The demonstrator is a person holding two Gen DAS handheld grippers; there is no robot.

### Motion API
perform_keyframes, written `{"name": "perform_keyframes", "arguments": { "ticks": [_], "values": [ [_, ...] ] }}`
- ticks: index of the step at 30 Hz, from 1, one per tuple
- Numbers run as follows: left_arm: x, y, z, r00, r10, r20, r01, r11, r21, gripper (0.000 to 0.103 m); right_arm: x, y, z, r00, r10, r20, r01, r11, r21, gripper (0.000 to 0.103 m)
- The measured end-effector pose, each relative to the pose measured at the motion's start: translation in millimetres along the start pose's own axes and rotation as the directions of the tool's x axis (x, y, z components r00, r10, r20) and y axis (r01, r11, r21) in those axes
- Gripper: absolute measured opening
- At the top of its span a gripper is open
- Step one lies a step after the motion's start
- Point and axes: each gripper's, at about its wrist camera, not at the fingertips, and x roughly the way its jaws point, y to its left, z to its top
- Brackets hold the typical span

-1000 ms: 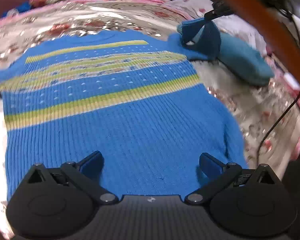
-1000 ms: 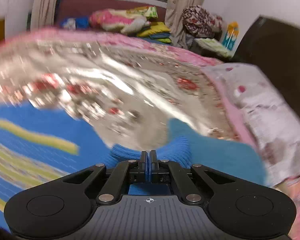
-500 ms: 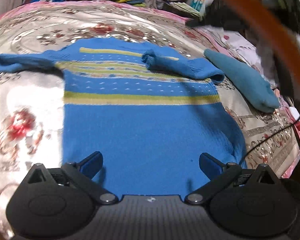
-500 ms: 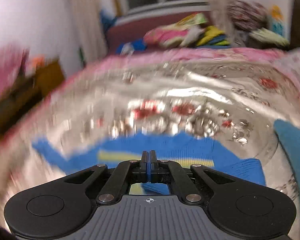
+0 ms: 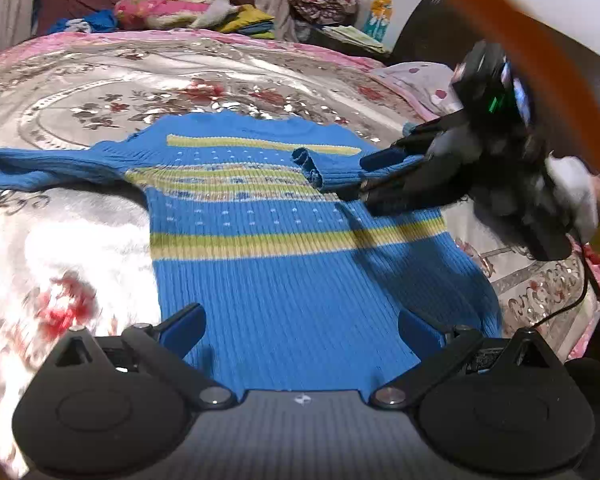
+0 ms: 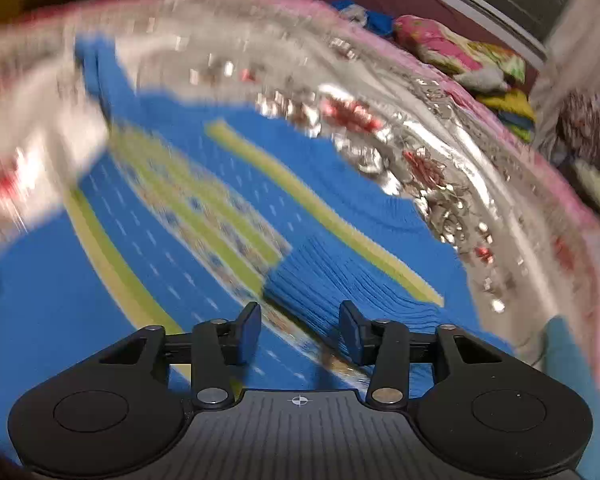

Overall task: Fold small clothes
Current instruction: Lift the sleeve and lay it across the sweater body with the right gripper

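Observation:
A small blue knit sweater (image 5: pixel 300 272) with yellow-green stripes lies flat on the bed. Its right sleeve (image 5: pixel 332 168) is folded across the chest; its left sleeve (image 5: pixel 40 164) stretches out to the left. My left gripper (image 5: pixel 302 326) is open and empty, low over the sweater's hem. My right gripper (image 6: pixel 300 330) is open and empty just above the folded sleeve (image 6: pixel 340 280); it also shows in the left wrist view (image 5: pixel 384 176), over the sweater's right shoulder.
The bed has a shiny floral bedspread (image 5: pixel 140 92). A teal folded garment (image 6: pixel 568 356) lies to the sweater's right. A pillow (image 5: pixel 420 80) sits at the far right. Piled clothes (image 5: pixel 188 8) lie behind the bed. A black cable (image 5: pixel 572 304) hangs at the right.
My right gripper carried the sleeve across the chest, then opened and let it go. The left wrist view has pulled back, and the left gripper stayed open.

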Motion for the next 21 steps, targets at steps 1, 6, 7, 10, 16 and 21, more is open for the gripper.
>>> {"name": "perform_keyframes", "arguments": {
  "ticks": [1, 6, 7, 10, 16, 21],
  "values": [
    [3.8, 3.6, 2.5, 1.000, -0.007, 0.002, 0.007, 1.000, 0.004, 0.103, 7.1, 1.7, -0.3, 1.000, -0.023, -0.007, 0.023, 0.999, -0.024, 0.043],
    [14.2, 12.1, 9.5, 0.999, -0.014, 0.033, 0.014, 1.000, 0.015, 0.103, 25.0, -11.8, 6.2, 0.999, -0.005, -0.043, 0.010, 0.995, 0.100, 0.008],
    [15.5, 13.9, 10.0, 0.999, -0.021, 0.032, 0.020, 1.000, 0.015, 0.103, 24.0, -19.0, 8.0, 0.999, 0.013, -0.049, -0.005, 0.987, 0.163, 0.006],
    [17.3, 18.9, 9.4, 0.999, -0.032, 0.023, 0.031, 0.999, 0.022, 0.103, 7.0, -47.6, 18.7, 0.999, 0.050, -0.008, -0.043, 0.929, 0.368, 0.004],
    [6.5, 28.7, 8.5, 0.998, -0.026, 0.053, 0.025, 0.999, 0.021, 0.103, -42.5, -112.5, 50.1, 0.976, -0.042, 0.211, -0.120, 0.710, 0.694, 0.004],
    [4.1, 38.7, 11.8, 0.997, -0.029, 0.069, 0.030, 0.999, -0.016, 0.103, -34.0, -81.9, 83.8, 0.966, 0.002, 0.260, -0.174, 0.747, 0.641, 0.004]
  ]
}}
